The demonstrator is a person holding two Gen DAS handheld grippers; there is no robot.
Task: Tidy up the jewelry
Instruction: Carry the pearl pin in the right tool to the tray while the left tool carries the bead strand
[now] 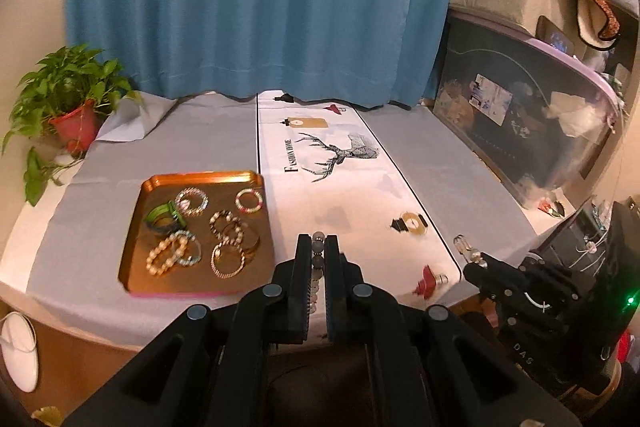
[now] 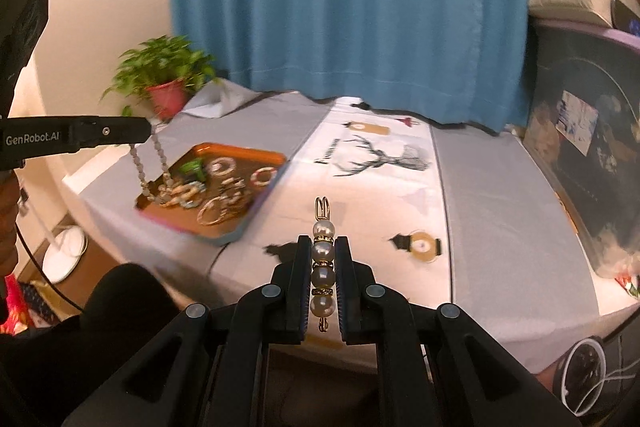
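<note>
In the left wrist view my left gripper point(image 1: 318, 239) is shut on a strand of grey beads point(image 1: 318, 247), held above the table's front edge, right of the copper tray point(image 1: 200, 175). The tray holds several bracelets and rings point(image 1: 192, 231). In the right wrist view my right gripper point(image 2: 323, 242) is shut on a gold clip with pearls point(image 2: 323, 251), above the white runner point(image 2: 376, 195). At the left of that view, the left gripper point(image 2: 149, 131) dangles the bead strand point(image 2: 160, 163) in a loop over the tray point(image 2: 240, 150). The right gripper point(image 1: 478, 267) shows at the right in the left wrist view.
A potted plant point(image 1: 68, 99) stands at the table's far left corner before a blue curtain point(image 1: 256, 3). A dark storage box point(image 1: 520, 123) with a fabric box on top lines the right side. A white round object point(image 1: 20, 351) lies on the floor at the left.
</note>
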